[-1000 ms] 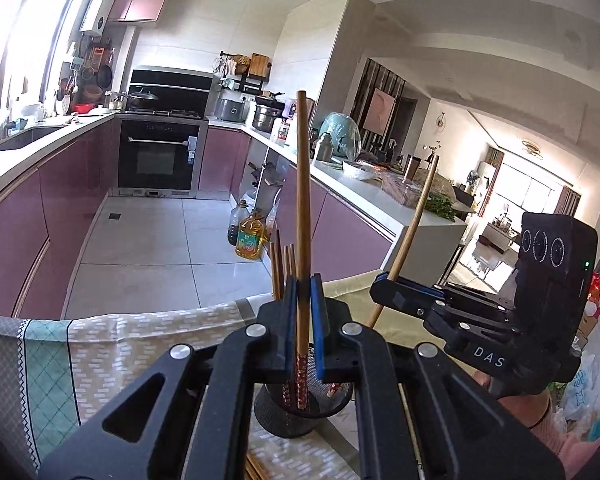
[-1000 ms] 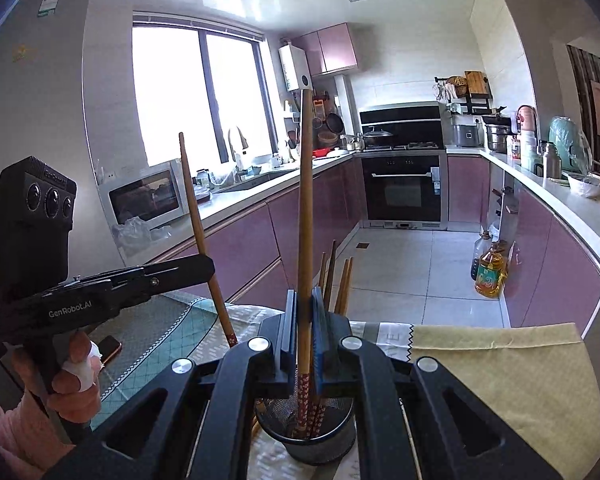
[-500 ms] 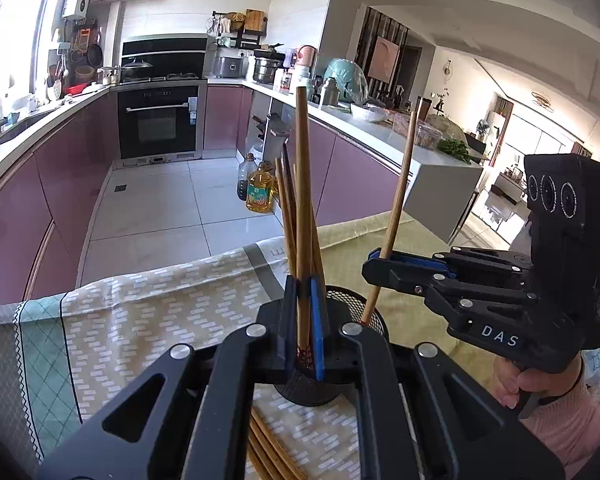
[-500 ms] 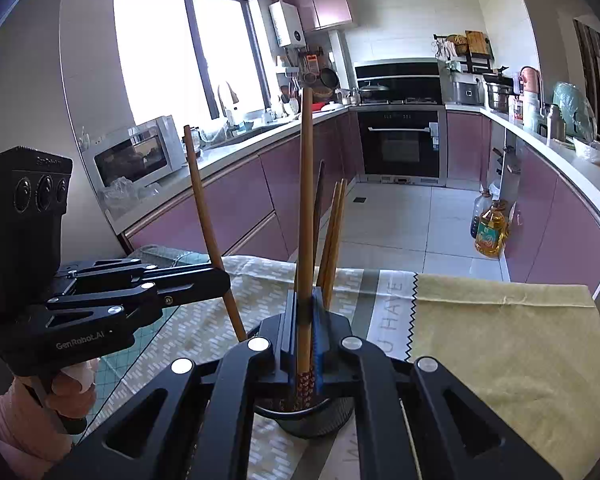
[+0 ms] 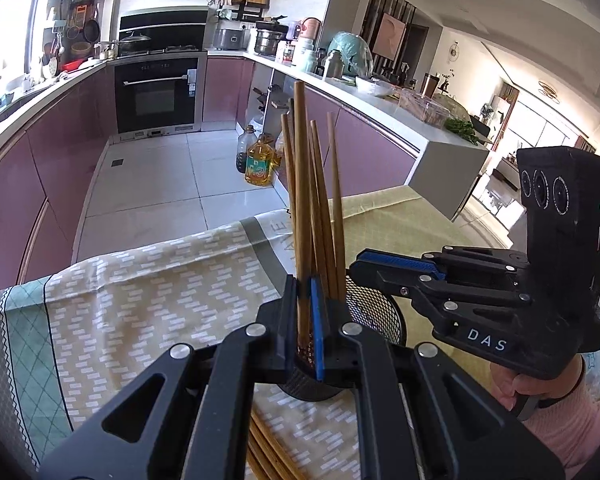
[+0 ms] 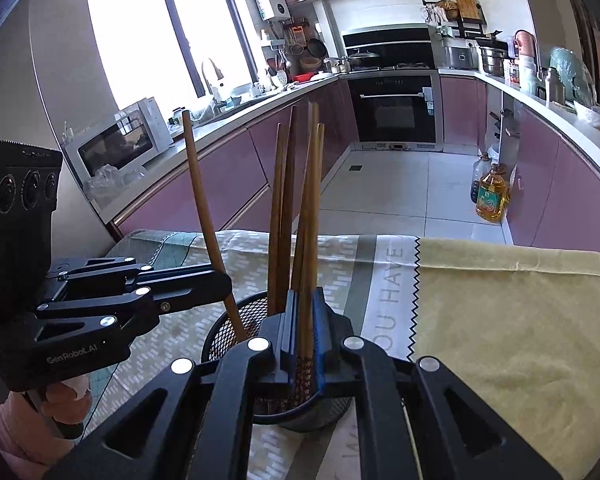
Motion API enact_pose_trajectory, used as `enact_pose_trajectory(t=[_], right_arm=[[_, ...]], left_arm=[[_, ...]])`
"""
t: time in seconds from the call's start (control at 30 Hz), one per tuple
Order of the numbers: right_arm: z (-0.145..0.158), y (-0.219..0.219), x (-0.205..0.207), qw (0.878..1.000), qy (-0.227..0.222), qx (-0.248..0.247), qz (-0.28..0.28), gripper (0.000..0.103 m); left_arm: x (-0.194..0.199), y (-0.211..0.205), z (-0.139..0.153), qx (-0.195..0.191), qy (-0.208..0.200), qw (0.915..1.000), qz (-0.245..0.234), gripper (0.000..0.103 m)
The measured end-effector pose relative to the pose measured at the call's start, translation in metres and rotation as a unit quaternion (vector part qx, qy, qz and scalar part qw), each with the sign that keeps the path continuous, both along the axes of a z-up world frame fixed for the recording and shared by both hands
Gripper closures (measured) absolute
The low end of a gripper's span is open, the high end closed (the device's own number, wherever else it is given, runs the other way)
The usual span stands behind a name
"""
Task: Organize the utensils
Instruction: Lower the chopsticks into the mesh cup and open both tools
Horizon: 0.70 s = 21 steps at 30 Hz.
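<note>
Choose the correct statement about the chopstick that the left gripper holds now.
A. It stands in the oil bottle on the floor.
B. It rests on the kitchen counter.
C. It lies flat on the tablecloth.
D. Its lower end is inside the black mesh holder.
D: the left gripper is shut on the chopstick, whose patterned lower end reaches down inside the black mesh holder, beside other chopsticks standing there.

Wooden chopsticks gathered upright in a black wire-mesh cup

The round black mesh holder (image 6: 236, 322) stands on the patterned cloth and carries several long brown wooden chopsticks (image 5: 318, 200), leaning slightly apart, thin ends up. Two more chopsticks with red-patterned lower ends, one (image 5: 302, 184) and another (image 6: 309, 216), stand nearly vertical with their decorated tips down inside the cup. A few loose wooden chopsticks (image 5: 268, 454) lie flat on the cloth beside the cup's base.
</note>
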State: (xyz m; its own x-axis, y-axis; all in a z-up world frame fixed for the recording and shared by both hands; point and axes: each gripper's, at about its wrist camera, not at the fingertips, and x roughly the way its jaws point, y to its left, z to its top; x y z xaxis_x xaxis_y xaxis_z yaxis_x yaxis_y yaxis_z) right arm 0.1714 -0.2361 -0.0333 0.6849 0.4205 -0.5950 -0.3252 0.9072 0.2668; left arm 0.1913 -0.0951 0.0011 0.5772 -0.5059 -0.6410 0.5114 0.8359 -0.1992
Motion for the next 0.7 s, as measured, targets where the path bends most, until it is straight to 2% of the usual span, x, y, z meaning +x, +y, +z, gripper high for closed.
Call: enact_pose_trajectory(t=[0.43,0.53,0.63,0.67,0.7], right_arm=[[0.002,-0.001,-0.01,1.0,-0.011,0.01,0.003,0.094],[0.004,-0.004,-0.014,1.0,-0.016,0.011,0.004,0.086],[0.007,-0.002,-0.022,1.0,-0.026,0.012,0.009,0.08],[0.009,-0.001,-0.025,0.999,-0.029,0.013,0.011,0.075],[0.01,-0.001,-0.03,0.999,-0.034,0.013,0.014,0.071]], left_arm=[[0.003,0.004,-0.011,-0.005,0.011,0.9999,0.009,0.095],[-0.003,0.008,-0.009,-0.006,-0.002,0.9998,0.017,0.095],[-0.014,0.015,-0.004,-0.007,-0.024,0.9992,0.03,0.084],[-0.02,0.017,-0.001,-0.009,-0.032,0.9989,0.034,0.081],[-0.026,0.022,0.001,-0.01,-0.043,0.9981,0.043,0.074]])
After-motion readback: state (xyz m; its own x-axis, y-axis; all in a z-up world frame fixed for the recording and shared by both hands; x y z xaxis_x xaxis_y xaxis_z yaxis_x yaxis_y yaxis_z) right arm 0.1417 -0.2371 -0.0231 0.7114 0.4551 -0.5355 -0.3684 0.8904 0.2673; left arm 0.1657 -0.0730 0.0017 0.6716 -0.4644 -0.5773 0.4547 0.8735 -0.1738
